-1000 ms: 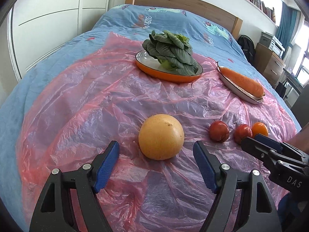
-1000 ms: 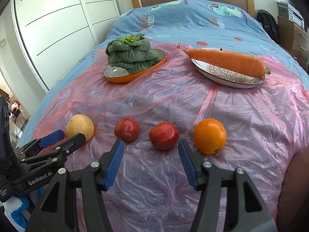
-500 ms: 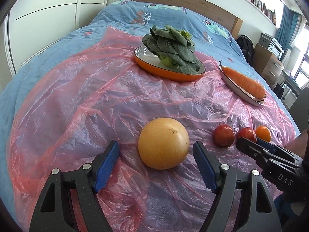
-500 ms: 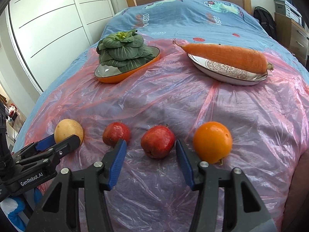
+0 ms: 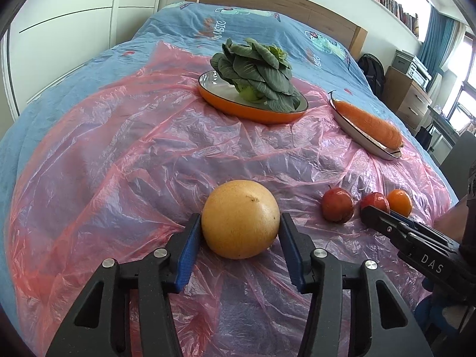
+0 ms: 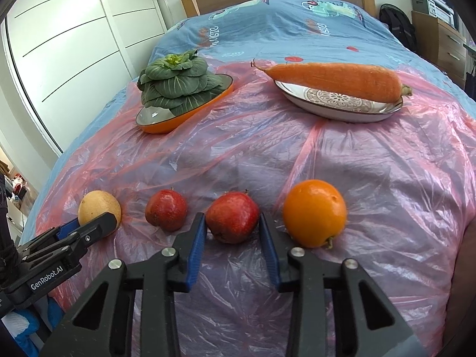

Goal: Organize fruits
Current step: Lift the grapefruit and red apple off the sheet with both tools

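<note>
The big yellow fruit point(image 5: 240, 219) sat on the pink plastic sheet point(image 5: 134, 154) on the bed, right between the two blue pads of the left claw point(image 5: 238, 239). The jaws were closing, and the pads looked to be touching the fruit's sides or very nearly so, one on each side. The fruit was round, so it had no long way to line up with. The right claw point(image 6: 232, 238) was doing the same with the red fruit point(image 6: 232, 217) in the middle of the row; its jaws were closing too, with a pad at each side of that fruit. Another red fruit point(image 6: 166, 210) lay just to its left and an orange point(image 6: 314, 211) just to its right, both outside the pads. Each claw had its own fruit straight in front of it. Farther up the bed, a leafy green point(image 6: 174, 81) sat in an orange dish point(image 6: 190, 110) and a carrot point(image 6: 333, 80) lay across a white plate point(image 6: 342, 110).
</note>
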`<state>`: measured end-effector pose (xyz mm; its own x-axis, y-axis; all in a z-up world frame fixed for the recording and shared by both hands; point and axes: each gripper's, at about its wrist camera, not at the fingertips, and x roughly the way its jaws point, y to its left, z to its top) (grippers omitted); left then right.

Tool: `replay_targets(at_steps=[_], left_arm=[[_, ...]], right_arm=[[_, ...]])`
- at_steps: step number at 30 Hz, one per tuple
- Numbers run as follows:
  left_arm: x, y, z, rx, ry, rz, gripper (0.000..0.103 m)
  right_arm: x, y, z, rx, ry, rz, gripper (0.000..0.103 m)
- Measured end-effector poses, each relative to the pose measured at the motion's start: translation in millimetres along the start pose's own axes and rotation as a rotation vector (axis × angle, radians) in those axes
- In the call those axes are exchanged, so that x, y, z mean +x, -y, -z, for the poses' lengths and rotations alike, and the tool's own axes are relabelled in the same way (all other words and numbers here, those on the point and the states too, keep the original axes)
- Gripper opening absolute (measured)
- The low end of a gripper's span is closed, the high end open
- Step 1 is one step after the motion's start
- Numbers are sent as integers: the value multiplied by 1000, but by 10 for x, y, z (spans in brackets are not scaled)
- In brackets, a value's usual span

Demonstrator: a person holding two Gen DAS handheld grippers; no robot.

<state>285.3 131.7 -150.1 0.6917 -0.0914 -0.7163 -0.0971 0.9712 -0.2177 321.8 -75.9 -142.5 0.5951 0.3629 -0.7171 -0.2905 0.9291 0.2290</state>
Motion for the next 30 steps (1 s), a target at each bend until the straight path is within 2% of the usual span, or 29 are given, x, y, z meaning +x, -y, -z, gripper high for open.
replay_targets(at_steps=[17, 30], left_arm=[[-109, -30, -13, -42, 19, 30, 46], [-227, -10, -23, -31, 15, -2, 46]], right_arm=[[-80, 17, 4, 10, 22, -8, 30], [-275, -18, 29, 2, 24, -26, 30]])
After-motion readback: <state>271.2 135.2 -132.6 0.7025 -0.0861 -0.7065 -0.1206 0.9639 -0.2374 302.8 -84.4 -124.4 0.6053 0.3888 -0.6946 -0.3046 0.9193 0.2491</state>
